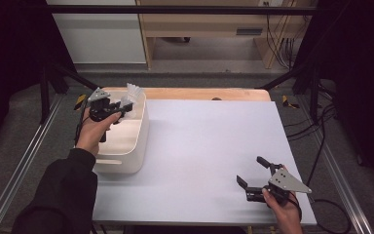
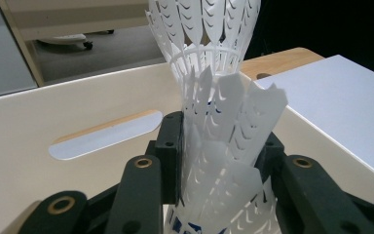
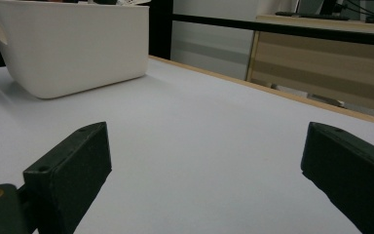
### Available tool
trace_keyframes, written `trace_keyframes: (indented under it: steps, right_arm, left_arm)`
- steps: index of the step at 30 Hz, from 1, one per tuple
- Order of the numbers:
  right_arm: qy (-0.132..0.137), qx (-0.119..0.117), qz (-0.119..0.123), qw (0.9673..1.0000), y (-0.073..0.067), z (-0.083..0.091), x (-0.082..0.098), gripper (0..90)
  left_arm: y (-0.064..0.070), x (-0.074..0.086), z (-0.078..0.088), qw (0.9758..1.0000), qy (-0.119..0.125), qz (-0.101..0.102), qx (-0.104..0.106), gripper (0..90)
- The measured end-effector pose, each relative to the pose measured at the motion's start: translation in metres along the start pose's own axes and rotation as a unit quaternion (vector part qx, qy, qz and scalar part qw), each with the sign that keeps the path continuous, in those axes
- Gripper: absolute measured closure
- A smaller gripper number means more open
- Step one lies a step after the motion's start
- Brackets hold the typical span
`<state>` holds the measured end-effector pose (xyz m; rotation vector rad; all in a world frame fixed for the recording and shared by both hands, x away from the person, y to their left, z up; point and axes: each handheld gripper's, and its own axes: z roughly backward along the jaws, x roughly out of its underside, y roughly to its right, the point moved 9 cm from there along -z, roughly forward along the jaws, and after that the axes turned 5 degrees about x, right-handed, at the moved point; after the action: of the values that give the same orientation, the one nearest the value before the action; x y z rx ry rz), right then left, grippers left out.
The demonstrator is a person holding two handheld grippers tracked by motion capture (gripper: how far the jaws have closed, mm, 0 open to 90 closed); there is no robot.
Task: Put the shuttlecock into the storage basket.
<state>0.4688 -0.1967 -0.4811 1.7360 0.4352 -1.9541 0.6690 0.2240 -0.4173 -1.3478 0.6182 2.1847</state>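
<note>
My left gripper (image 1: 121, 108) is held over the far end of the white bin (image 1: 139, 151) and is shut on a white plastic shuttlecock (image 1: 133, 92). In the left gripper view the jaws press the shuttlecock's skirt (image 2: 224, 131) from both sides; the skirt sticks up past the bin's far wall (image 2: 39, 122), which has a handle slot. My right gripper (image 1: 254, 171) rests low over the white table mat (image 1: 209, 141) at the front right, open, with nothing between its fingers (image 3: 68, 165).
The bin stands on the left edge of the mat; in the right gripper view the bin (image 3: 73, 44) is far off at the left. A strip of wooden table top (image 1: 209, 93) runs behind the mat. Metal frame rails flank the table.
</note>
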Motion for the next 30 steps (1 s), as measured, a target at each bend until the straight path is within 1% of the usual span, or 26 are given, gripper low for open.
trace_keyframes:
  steps: [3,5,7,10,12,17,22,30]
  right_arm:
    - [-0.003,0.000,0.000,1.0000,-0.0004,0.0003,0.0005,4.4]
    - [-0.003,0.000,-0.002,1.0000,-0.0009,0.0004,0.0004,4.4]
    - [-0.003,0.000,-0.001,1.0000,-0.0008,0.0001,0.0005,4.4]
    - [-0.003,-0.001,0.000,1.0000,-0.0012,-0.0003,0.0006,4.4]
    - [-0.002,-0.001,0.004,1.0000,-0.0010,-0.0004,0.0005,4.5]
    - [-0.004,-0.001,0.001,1.0000,-0.0006,0.0005,0.0005,4.5]
    - [-0.003,-0.002,0.003,1.0000,-0.0011,0.0005,0.0002,4.5]
    - [-0.004,-0.001,0.004,1.0000,-0.0014,0.0004,0.0005,4.6]
  left_arm:
    - [-0.0003,0.0031,-0.0018,0.9999,-0.011,0.001,0.000,64.4]
    - [-0.0011,0.0029,-0.0020,0.9999,-0.014,-0.004,-0.007,64.4]
    - [-0.0023,0.0023,-0.0016,0.9999,-0.012,-0.002,-0.012,64.2]
    - [-0.0023,0.0035,-0.0023,0.9999,-0.014,0.002,-0.009,64.1]
    - [-0.0012,0.0035,-0.0029,0.9999,-0.014,0.000,-0.005,64.0]
    - [0.0016,0.0034,-0.0042,0.9998,-0.016,-0.008,-0.002,63.9]
    - [0.0028,0.0060,-0.0055,0.9997,-0.023,-0.006,0.004,63.7]
    - [0.0029,0.0068,-0.0060,0.9996,-0.026,-0.010,0.003,63.5]
